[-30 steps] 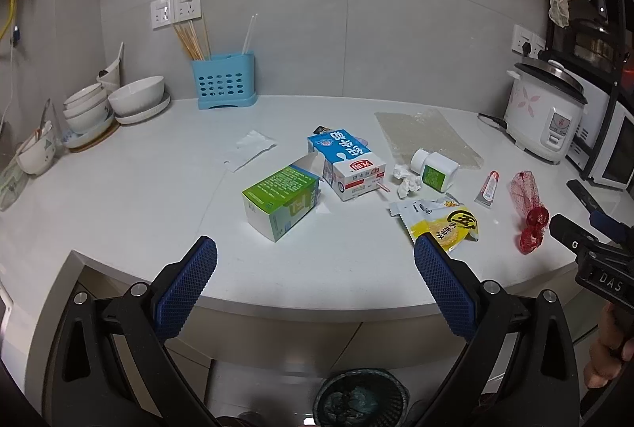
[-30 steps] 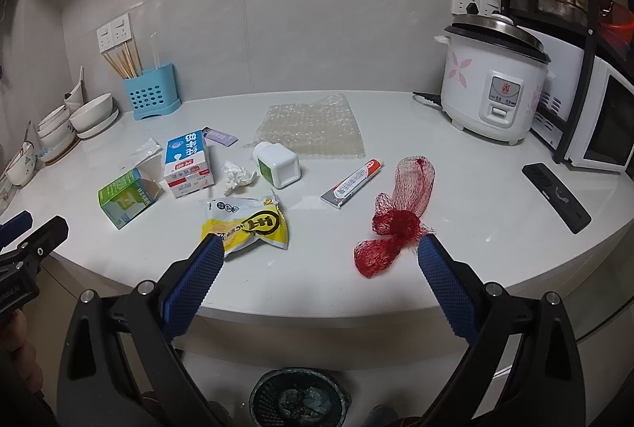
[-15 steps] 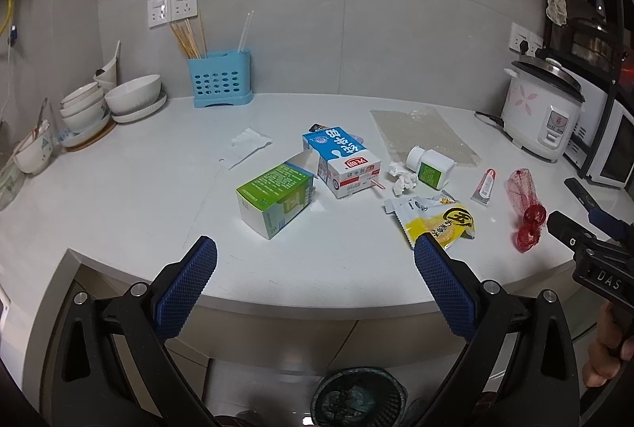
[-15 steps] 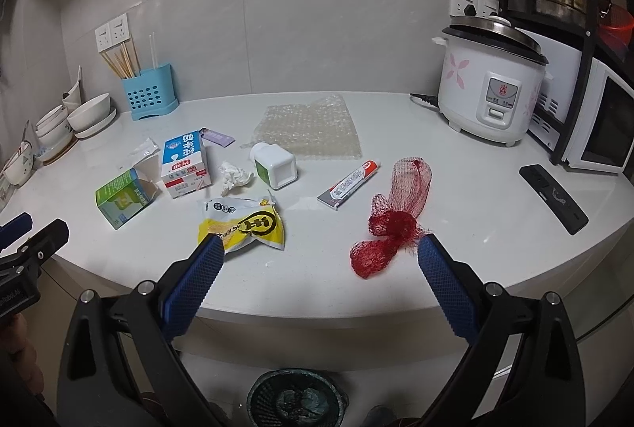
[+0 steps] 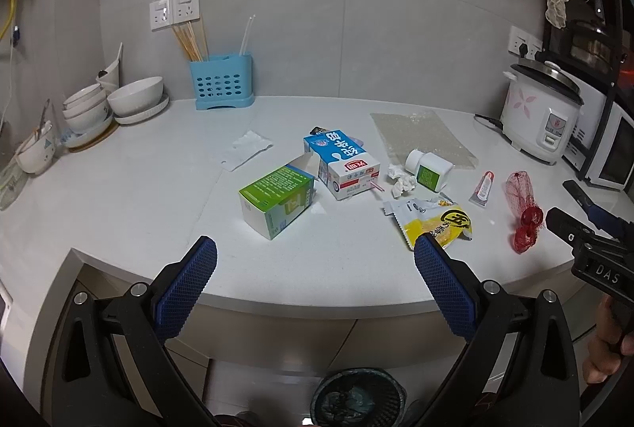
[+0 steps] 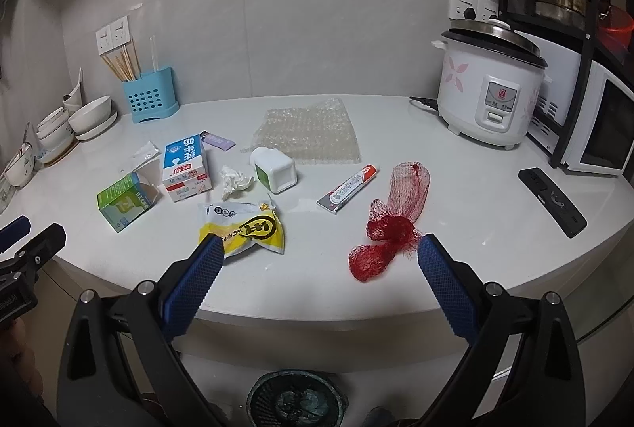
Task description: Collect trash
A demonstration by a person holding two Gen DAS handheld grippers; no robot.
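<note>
Trash lies scattered on the white counter [image 5: 119,197]: a green box [image 5: 277,201], a blue milk carton [image 5: 342,163], a crumpled tissue [image 5: 402,181], a white bottle [image 5: 430,169], a yellow snack bag [image 5: 436,224], a toothpaste tube [image 5: 483,187] and a red mesh net [image 6: 390,224]. A dark waste basket [image 6: 297,399] stands on the floor below the counter edge. My left gripper [image 5: 315,264] hangs open and empty before the counter's front edge, facing the green box. My right gripper [image 6: 317,264] is open too, between the yellow snack bag [image 6: 245,228] and the net.
A blue utensil holder [image 5: 222,82] and stacked bowls [image 5: 119,106] stand at the back left. A rice cooker [image 6: 491,98] and microwave [image 6: 602,133] fill the right side. Bubble wrap [image 6: 309,137], a flat white wrapper [image 5: 245,147] and a black remote [image 6: 552,201] also lie on the counter.
Both grippers have drifted slightly back and up from the counter, so the trash sits a bit higher in each view. Nothing was taken hold of.
</note>
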